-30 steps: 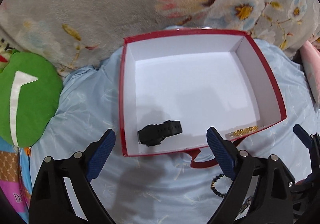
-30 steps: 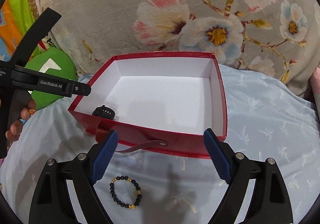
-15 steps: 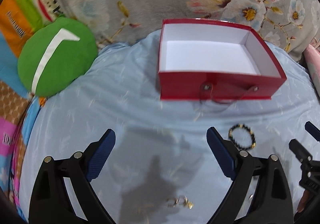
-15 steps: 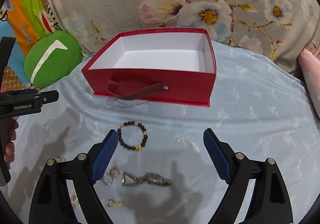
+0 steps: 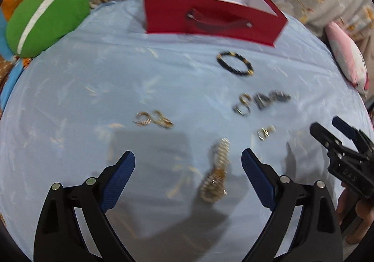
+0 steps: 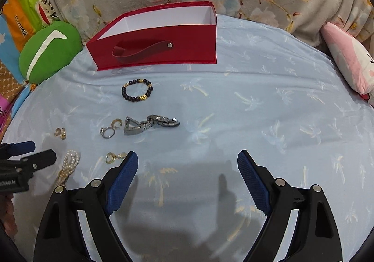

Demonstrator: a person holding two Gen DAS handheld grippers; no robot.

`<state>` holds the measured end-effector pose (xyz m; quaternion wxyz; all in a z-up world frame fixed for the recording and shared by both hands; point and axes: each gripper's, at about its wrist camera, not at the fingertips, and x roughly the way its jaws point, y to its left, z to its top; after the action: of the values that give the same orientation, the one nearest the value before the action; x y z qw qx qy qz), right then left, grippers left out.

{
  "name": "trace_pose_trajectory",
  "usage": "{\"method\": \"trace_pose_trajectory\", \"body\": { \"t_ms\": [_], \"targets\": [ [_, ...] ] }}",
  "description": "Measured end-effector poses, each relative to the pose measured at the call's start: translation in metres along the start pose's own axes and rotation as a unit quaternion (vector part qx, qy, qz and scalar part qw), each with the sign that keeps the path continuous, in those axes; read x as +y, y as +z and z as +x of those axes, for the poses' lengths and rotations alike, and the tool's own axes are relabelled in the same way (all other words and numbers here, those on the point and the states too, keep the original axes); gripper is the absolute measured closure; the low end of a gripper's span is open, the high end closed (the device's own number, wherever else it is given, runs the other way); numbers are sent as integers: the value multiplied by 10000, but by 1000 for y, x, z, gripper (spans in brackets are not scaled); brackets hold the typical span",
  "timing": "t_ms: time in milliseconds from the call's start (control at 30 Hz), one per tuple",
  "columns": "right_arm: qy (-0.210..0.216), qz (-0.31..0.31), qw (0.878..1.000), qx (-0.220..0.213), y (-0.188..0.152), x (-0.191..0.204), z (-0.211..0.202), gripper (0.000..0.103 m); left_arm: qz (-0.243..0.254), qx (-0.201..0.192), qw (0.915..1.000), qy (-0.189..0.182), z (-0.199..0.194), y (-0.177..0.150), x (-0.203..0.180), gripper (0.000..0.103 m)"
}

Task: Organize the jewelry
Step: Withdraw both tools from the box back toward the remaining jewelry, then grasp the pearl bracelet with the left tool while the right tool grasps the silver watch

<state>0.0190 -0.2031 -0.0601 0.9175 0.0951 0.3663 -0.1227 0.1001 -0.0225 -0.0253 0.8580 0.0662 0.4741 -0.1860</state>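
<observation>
1. Left tongs (image 5: 188, 178) are standing spread wide with nothing between the pads, hanging over the pale blue bedsheet (image 5: 93, 75); the pearl strand (image 5: 216, 173) is lying bunched just beneath the gap.
2. Right tongs (image 6: 187, 178) are likewise spread and empty, pointing at bare sheet, with the jewelry off to their left.
3. Pearl strand is looking limp, light and slippery; a pinch across the doubled clump seems safer than catching one loose loop.
4. Gold earrings (image 6: 112, 158) and a small ring (image 6: 106, 132) are lying flat; tiny, hard, likely to skate on the soft cloth.
5. Metal watch (image 6: 149, 124) is looking heaviest and floppy at the links; taking the band near the case seems best.
6. Black bead bracelet (image 6: 137, 90) is lying nearest the red box (image 6: 163, 35); rounded beads, probably elastic, so gripping across one side.
</observation>
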Motion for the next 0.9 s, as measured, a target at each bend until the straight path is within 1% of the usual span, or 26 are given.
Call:
{"method": "trace_pose_trajectory", "body": {
  "t_ms": [33, 67, 100, 133, 167, 200, 267, 333, 367, 400, 433, 467, 567, 733, 900],
  "targets": [
    [-13, 36, 10000, 23, -2, -2, 1, 18, 64, 13, 10000, 34, 3, -3, -6, 13],
    [-10, 74, 10000, 32, -4, -3, 1, 18, 123, 11, 9999, 73, 6, -5, -10, 16],
    [11, 102, 9999, 43, -4, -4, 1, 18, 165, 43, 9998, 109, 11, -7, -15, 23],
    [25, 125, 9999, 54, -5, -5, 2, 18, 175, 101, 9998, 94, 15, -8, -16, 27],
    [30, 136, 9999, 56, -5, -5, 3, 18, 151, 200, 9997, 41, 20, -9, -17, 36],
    [34, 127, 9999, 55, -5, -5, 4, 18, 159, 136, 9997, 89, 21, -11, -19, 37],
    [44, 77, 9999, 81, -4, -3, 8, 23, 216, 136, 9996, 131, 22, -11, -22, 39],
    [83, 30, 9999, 110, -1, -1, 12, 28, 203, 95, 9996, 169, 21, -11, -22, 46],
    [120, -6, 9999, 123, 1, 0, 16, 32, 215, 70, 9996, 187, 20, -11, -22, 56],
    [141, -46, 9998, 135, 3, 1, 19, 34, 208, 50, 9996, 175, 19, -11, -21, 68],
    [141, -121, 9997, 167, 6, 3, 24, 40, 166, 47, 9998, 112, 18, -10, -19, 76],
    [131, -185, 9996, 194, 9, 5, 28, 44, 123, 75, 9999, 36, 18, -9, -17, 87],
    [150, -417, 9987, 244, 16, 11, 41, 50, 33, 111, 9999, -124, 17, -8, -11, 92],
    [126, -907, 9952, 333, 24, 23, 57, 50, -66, 77, 9997, -207, 13, -8, -5, 92],
    [342, -1201, 9916, 339, 35, 28, 69, 50, -142, 52, 9997, -204, 13, -5, 0, 92]
  ]
}}
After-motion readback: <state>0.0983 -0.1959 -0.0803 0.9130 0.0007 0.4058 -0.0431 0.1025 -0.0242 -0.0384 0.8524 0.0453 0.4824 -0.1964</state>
